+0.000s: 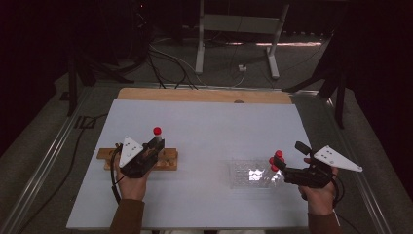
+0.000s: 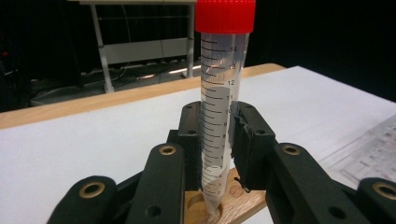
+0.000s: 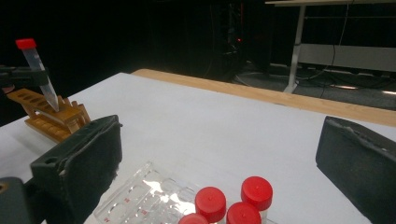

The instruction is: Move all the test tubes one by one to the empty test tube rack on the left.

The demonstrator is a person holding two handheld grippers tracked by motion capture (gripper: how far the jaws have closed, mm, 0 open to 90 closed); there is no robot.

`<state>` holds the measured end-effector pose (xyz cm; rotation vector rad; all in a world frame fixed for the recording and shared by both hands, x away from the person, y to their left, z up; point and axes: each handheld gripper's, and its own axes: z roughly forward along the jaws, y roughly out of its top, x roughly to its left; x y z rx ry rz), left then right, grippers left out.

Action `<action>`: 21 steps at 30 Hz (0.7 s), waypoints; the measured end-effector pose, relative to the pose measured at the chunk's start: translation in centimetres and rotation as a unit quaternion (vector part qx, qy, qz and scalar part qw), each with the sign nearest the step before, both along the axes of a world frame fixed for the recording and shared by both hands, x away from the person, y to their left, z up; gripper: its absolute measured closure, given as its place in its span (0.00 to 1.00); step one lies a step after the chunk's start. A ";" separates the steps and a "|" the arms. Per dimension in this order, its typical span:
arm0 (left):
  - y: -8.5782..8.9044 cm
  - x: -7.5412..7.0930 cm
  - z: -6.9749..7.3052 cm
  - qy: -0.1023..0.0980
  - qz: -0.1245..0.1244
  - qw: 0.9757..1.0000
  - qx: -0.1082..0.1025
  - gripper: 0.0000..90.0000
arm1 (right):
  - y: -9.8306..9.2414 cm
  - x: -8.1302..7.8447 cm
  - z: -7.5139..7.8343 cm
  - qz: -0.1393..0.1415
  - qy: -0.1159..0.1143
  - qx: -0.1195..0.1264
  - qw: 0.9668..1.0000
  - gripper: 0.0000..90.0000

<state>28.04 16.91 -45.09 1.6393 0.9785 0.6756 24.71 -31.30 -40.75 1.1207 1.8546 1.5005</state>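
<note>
My left gripper (image 1: 157, 145) is shut on a clear graduated tube with a red cap (image 2: 219, 107), held upright with its tip in a hole of the wooden rack (image 2: 233, 205). In the high view the tube (image 1: 157, 132) stands above the rack (image 1: 168, 160) at the table's left. My right gripper (image 1: 288, 157) is open, its pads (image 3: 88, 163) wide apart over several red-capped tubes (image 3: 231, 205) standing in a clear plastic tray (image 1: 248, 174). The right gripper view also shows the held tube (image 3: 37, 70) and rack (image 3: 51, 116) far off.
The white table top (image 1: 209, 131) has a wooden strip (image 1: 204, 95) along its far edge. Beyond it are a dark floor with cables and a grey table frame (image 1: 238, 29). A metal rail (image 1: 39, 165) runs along the left.
</note>
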 end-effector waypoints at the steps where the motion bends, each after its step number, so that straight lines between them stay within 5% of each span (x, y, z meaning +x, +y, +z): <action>1: 0.0 0.0 0.0 0.000 0.000 1.000 0.000 0.84 | 0.0 0.0 0.0 0.000 0.000 0.000 1.000 0.00; 21: 0.1 0.2 -2.4 0.031 0.011 0.999 0.019 0.82 | -0.4 -0.2 -0.1 0.000 -0.002 0.004 1.000 0.00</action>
